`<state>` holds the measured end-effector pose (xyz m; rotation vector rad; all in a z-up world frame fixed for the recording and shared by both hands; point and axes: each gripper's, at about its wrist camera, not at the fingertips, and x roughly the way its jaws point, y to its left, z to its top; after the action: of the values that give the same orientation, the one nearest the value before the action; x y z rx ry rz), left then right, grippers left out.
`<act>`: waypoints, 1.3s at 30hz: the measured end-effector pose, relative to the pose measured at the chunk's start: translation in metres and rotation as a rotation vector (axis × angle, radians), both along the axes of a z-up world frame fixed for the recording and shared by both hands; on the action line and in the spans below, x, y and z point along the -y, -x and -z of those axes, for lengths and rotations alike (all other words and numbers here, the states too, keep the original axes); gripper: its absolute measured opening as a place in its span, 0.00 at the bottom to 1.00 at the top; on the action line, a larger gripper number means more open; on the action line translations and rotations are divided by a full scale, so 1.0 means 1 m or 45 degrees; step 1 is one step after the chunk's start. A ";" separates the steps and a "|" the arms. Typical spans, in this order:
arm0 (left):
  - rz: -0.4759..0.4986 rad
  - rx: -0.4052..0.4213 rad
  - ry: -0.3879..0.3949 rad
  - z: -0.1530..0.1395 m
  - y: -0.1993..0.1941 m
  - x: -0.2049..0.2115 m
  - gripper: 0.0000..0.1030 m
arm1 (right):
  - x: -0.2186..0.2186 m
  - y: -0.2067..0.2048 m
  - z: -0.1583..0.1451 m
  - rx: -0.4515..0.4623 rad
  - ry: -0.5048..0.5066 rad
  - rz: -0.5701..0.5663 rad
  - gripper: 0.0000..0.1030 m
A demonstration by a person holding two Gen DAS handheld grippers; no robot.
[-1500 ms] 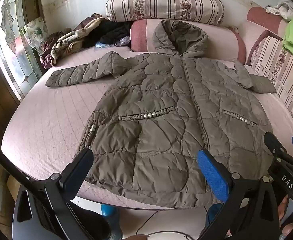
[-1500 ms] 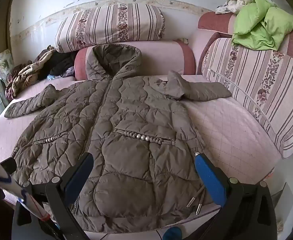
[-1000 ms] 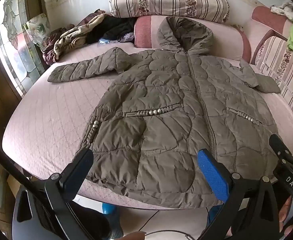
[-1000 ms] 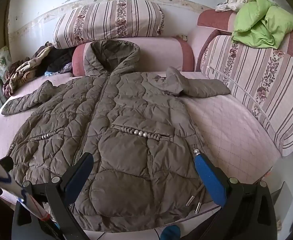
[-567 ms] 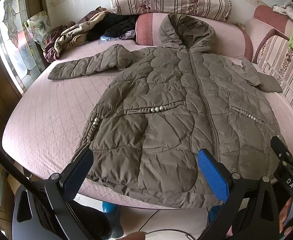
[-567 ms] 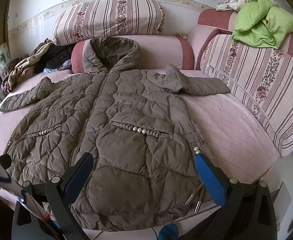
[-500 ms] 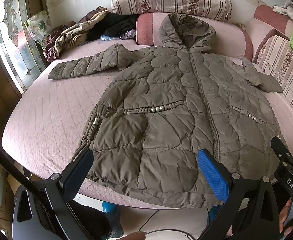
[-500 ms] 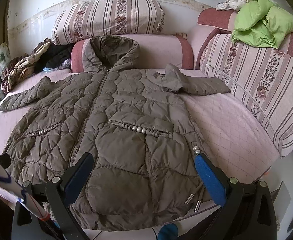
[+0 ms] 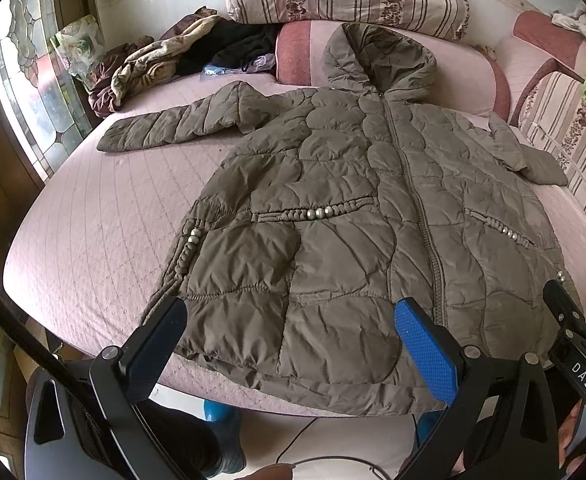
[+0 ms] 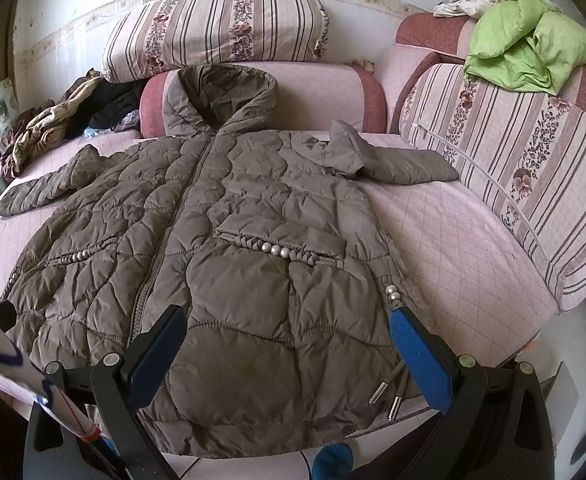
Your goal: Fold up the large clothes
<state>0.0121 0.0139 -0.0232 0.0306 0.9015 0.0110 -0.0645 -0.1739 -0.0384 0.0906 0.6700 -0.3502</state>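
A large olive quilted hooded coat [image 9: 353, 220] [image 10: 233, 260] lies flat, front up and zipped, on a pink quilted bed [image 9: 101, 232] [image 10: 453, 248]. Its hood rests against a pink bolster and both sleeves are spread sideways. My left gripper [image 9: 289, 344] is open, hovering over the coat's left hem near the bed's front edge. Open too, my right gripper [image 10: 285, 348] hangs over the right hem, close to the drawstring ends [image 10: 389, 396]. Neither holds any fabric. The right gripper [image 9: 581, 320] also shows at the right edge of the left wrist view.
A striped pillow [image 10: 217, 32] and a pink bolster [image 10: 325, 92] stand behind the hood. Piled clothes [image 9: 165, 60] lie at the far left by a stained-glass window [image 9: 33, 80]. Striped cushions [image 10: 513, 152] with green bedding [image 10: 529, 56] line the right. Floor and a cable [image 9: 325, 460] lie below.
Both grippers have moved forward and slightly lower toward the coat's hem, so the coat looks larger. Both stay open and the coat has not moved.
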 end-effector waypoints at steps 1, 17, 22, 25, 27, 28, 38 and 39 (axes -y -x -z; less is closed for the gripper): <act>0.000 0.000 0.000 0.000 0.000 0.000 1.00 | 0.000 0.000 0.000 -0.001 0.000 0.001 1.00; -0.013 -0.025 0.005 0.007 -0.005 -0.003 1.00 | 0.002 -0.002 0.005 -0.025 -0.002 0.008 1.00; -0.017 -0.034 0.004 0.008 -0.006 -0.003 1.00 | 0.004 -0.003 0.007 -0.032 -0.004 0.011 1.00; -0.016 -0.033 0.004 0.008 -0.006 -0.003 1.00 | 0.004 -0.004 0.007 -0.036 -0.006 0.012 1.00; -0.017 -0.031 0.002 0.008 -0.007 -0.004 1.00 | 0.004 -0.004 0.008 -0.039 -0.007 0.013 1.00; -0.018 -0.028 0.000 0.008 -0.009 -0.004 1.00 | 0.005 -0.004 0.009 -0.042 -0.008 0.014 1.00; -0.055 0.003 -0.047 0.025 -0.065 -0.011 1.00 | 0.019 -0.002 0.013 -0.058 -0.024 0.075 1.00; -0.054 -0.017 -0.040 0.029 -0.072 -0.012 1.00 | 0.020 -0.003 0.013 -0.061 -0.025 0.080 1.00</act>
<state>0.0841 0.0259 -0.0526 0.0411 0.9153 0.0647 -0.0619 -0.1940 -0.0519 0.1223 0.7189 -0.4074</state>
